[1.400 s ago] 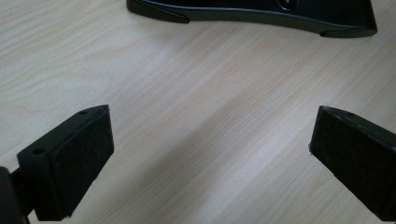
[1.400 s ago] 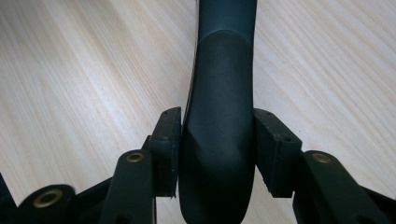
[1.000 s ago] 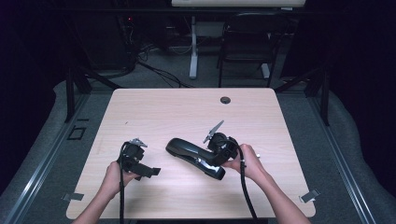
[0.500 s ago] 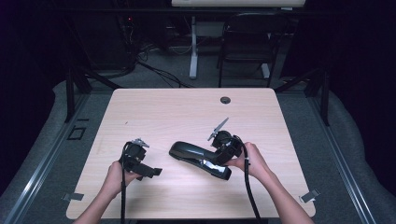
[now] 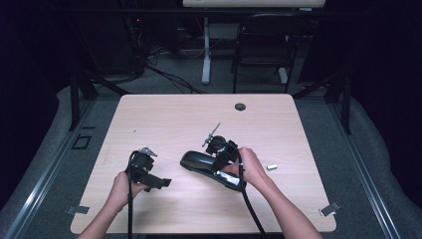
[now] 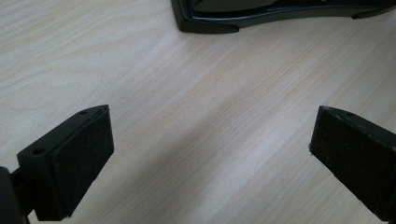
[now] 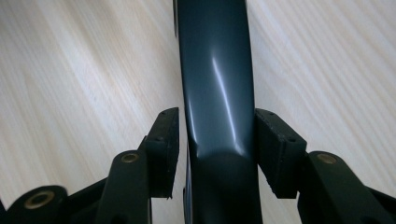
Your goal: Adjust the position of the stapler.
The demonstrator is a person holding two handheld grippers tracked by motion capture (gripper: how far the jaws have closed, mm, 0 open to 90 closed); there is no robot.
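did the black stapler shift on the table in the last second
Yes. The black stapler slid a little right and toward the person, judged against the table's grommet hole.

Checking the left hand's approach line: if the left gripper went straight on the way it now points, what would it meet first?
Probably the long glossy black stapler-like object: it lies straight ahead of the open left gripper, with bare light wooden table between them. Depth is hard to judge, so the downward tilt could bring the jaws to the tabletop first.

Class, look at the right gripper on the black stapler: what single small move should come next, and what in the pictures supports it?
Probably lift the stapler slightly off the table. The right gripper has its pads against both sides of the stapler's body, so it looks gripped, yet it lies on the wood. The left gripper hangs open over bare table nearby, free to help.
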